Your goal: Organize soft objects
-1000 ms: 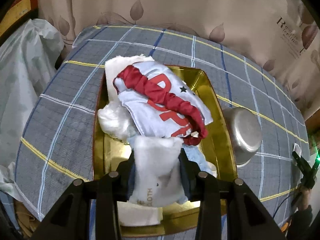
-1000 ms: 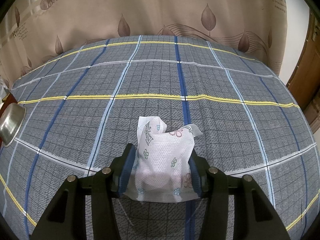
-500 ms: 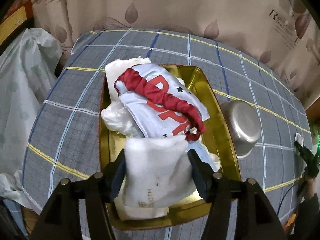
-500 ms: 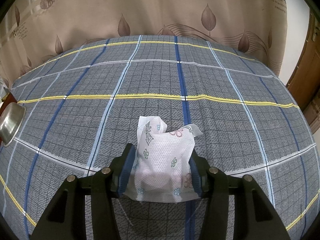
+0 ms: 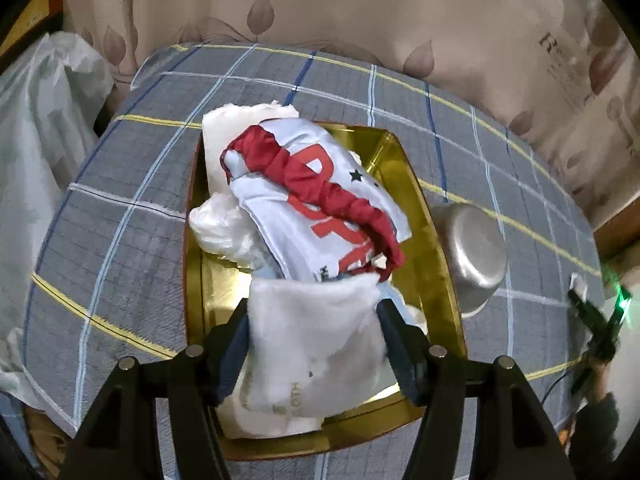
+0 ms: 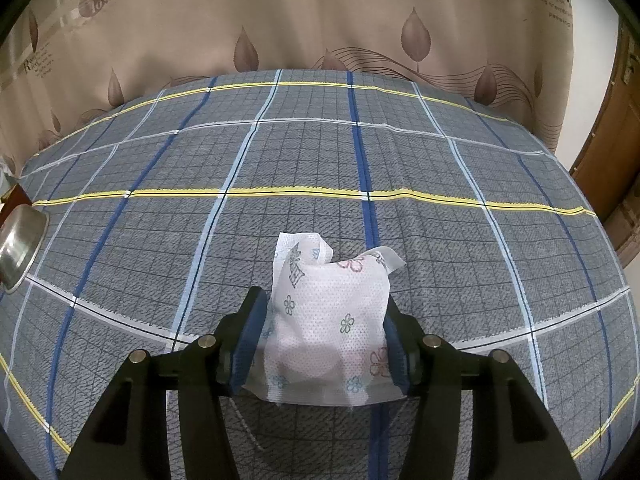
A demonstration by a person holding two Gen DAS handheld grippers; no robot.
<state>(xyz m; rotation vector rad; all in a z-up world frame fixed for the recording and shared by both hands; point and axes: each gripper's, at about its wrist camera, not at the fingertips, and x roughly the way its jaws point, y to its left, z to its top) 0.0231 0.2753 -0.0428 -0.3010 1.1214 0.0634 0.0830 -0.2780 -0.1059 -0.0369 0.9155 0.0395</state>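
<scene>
A: What has the left gripper point(image 5: 312, 336) got?

B: Its jaws are spread wide with a white cloth point(image 5: 308, 352) between them. Whether the pads actually press it, I cannot tell; it looks loose. The cloth hangs over the near end of the gold tray point(image 5: 436, 248), just in front of the red and white garment point(image 5: 316, 208) and some white wadding point(image 5: 224, 228) heaped in the tray.

A: And the right gripper point(image 6: 324, 344)?

B: Pinching a flower-printed tissue pack point(image 6: 332, 320) between its blue pads, low over the checked bedspread point(image 6: 280, 160), well apart from the tray. An upturned steel bowl point(image 6: 20, 240) sits at the far left of that view; in the left view it stands just beside the tray's right side.

A: So how far along?

B: I'd judge mostly done: several soft things lie in the tray and the cloth is about settled there. What's left seems to be bringing the tissue pack over. No other loose soft items show on the bedspread
</scene>
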